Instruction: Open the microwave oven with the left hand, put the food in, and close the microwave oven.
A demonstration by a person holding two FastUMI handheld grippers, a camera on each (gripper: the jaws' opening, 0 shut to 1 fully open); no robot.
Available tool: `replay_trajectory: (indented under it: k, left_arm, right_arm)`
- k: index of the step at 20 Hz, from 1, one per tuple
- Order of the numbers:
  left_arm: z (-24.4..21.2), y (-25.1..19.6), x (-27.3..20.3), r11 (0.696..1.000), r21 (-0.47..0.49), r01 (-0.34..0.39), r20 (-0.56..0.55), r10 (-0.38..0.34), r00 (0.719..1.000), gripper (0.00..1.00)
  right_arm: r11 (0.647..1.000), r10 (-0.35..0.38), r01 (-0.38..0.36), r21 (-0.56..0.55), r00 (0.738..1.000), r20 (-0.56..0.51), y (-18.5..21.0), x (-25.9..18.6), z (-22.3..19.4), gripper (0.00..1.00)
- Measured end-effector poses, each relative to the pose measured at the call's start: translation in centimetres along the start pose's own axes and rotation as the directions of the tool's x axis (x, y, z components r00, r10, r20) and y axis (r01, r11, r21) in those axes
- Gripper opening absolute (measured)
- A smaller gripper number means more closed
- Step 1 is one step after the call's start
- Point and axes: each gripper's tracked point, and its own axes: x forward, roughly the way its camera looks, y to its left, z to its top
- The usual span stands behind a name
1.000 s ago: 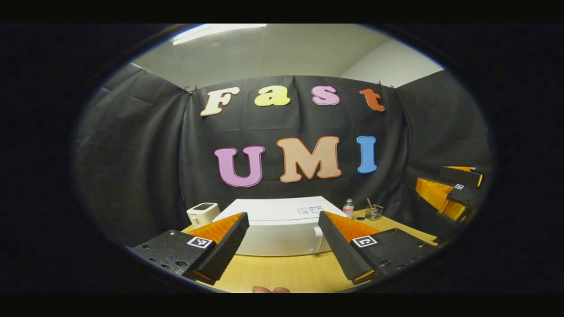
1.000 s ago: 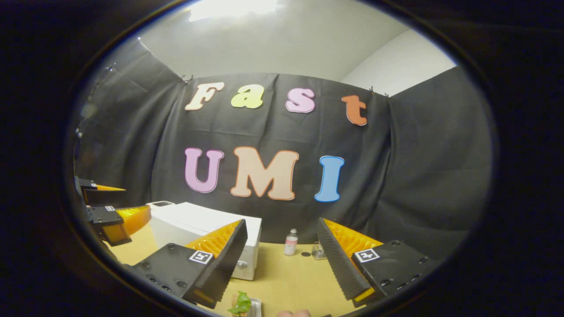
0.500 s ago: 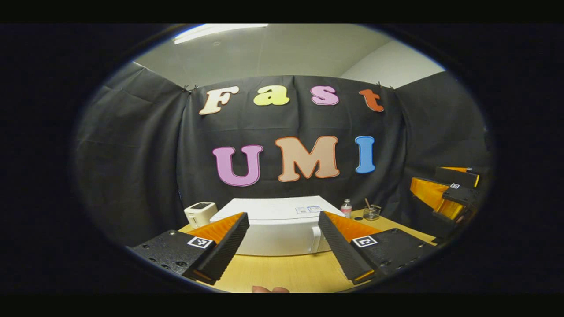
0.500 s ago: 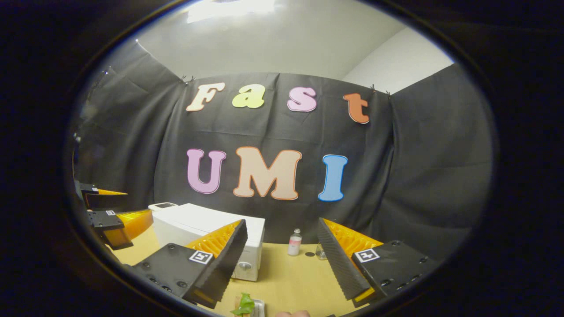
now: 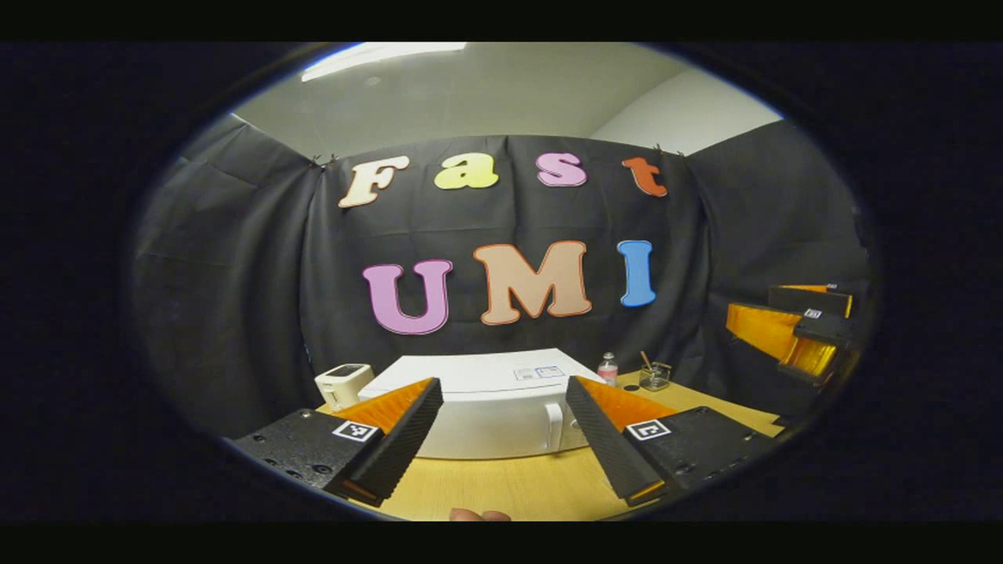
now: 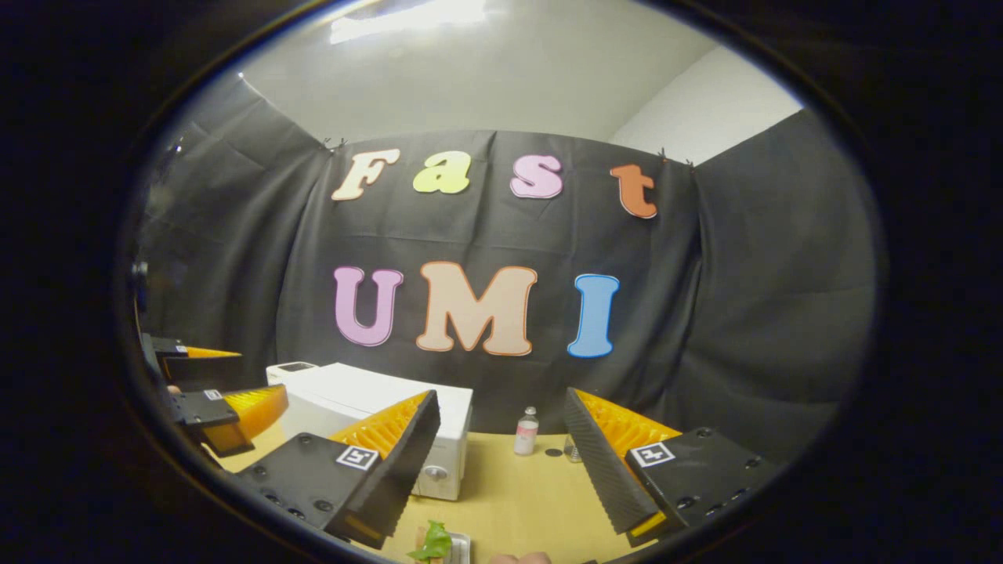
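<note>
in the left gripper view, the left gripper (image 5: pixel 505 439) hangs above the wooden bench (image 5: pixel 509 486) with its jaws spread wide and nothing between them. straight ahead, between the 2 fingers, sits the white microwave oven (image 5: pixel 486 407), its door closed and a vertical handle (image 5: pixel 554 427) on the right side of its front. a small white appliance (image 5: pixel 343 384) stands just beside the oven's left end, and a small bottle (image 5: pixel 608 368) and a clear glass holder (image 5: pixel 654 377) stand near the back wall to its right. the right gripper (image 5: pixel 799 333) shows farther off at the right edge, held in the air. in the right gripper view, the right gripper's jaws are likewise apart and empty, over the bench. the microwave oven lies ahead and to the left, partly behind the left finger, with a round knob (image 6: pixel 433 472) on its front. the food (image 6: pixel 436 543), a green leafy piece on a small tray, rests on the bench at the bottom edge, below the jaws.
</note>
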Motion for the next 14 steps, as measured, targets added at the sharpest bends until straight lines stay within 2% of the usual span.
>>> replay_trajectory:
  k: [3, 6, 10, 11, 12, 14]
  left_arm:
    - [-2.6, -1.1, 2.1, 0.999, 0.021, 0.035, -0.007, -0.035, 0.999, 0.99]
    - [-5.9, -2.2, 4.2, 0.998, -0.037, 0.059, -0.050, -0.060, 0.997, 1.00]
    - [-10.7, -4.1, 6.8, 0.993, -0.084, 0.089, -0.140, -0.100, 0.985, 1.00]
    - [-11.7, -4.3, 7.7, 0.994, -0.072, 0.087, -0.155, -0.097, 0.983, 1.00]
    - [-12.6, -4.5, 8.3, 0.994, -0.055, 0.089, -0.175, -0.098, 0.980, 1.00]
    - [-14.6, -5.5, 9.7, 0.994, -0.029, 0.109, -0.208, -0.113, 0.972, 1.00]
  right_arm:
    - [0.999, 0.032, -0.032, -0.028, 0.999, -0.005, 0.2, -0.6, -0.4, 0.97]
    - [0.999, 0.024, -0.024, -0.032, 1.000, 0.003, -0.7, -1.4, -0.3, 0.96]
    - [0.999, -0.016, 0.016, -0.048, 1.000, -0.004, -2.6, -2.5, -0.4, 0.96]
    - [0.998, -0.030, 0.030, -0.057, 1.000, -0.004, -3.1, -2.7, -0.4, 1.00]
    - [0.997, -0.045, 0.044, -0.064, 0.999, -0.006, -3.8, -2.9, -0.5, 0.96]
    - [0.994, -0.076, 0.074, -0.077, 0.997, -0.020, -5.0, -3.5, -1.0, 0.96]
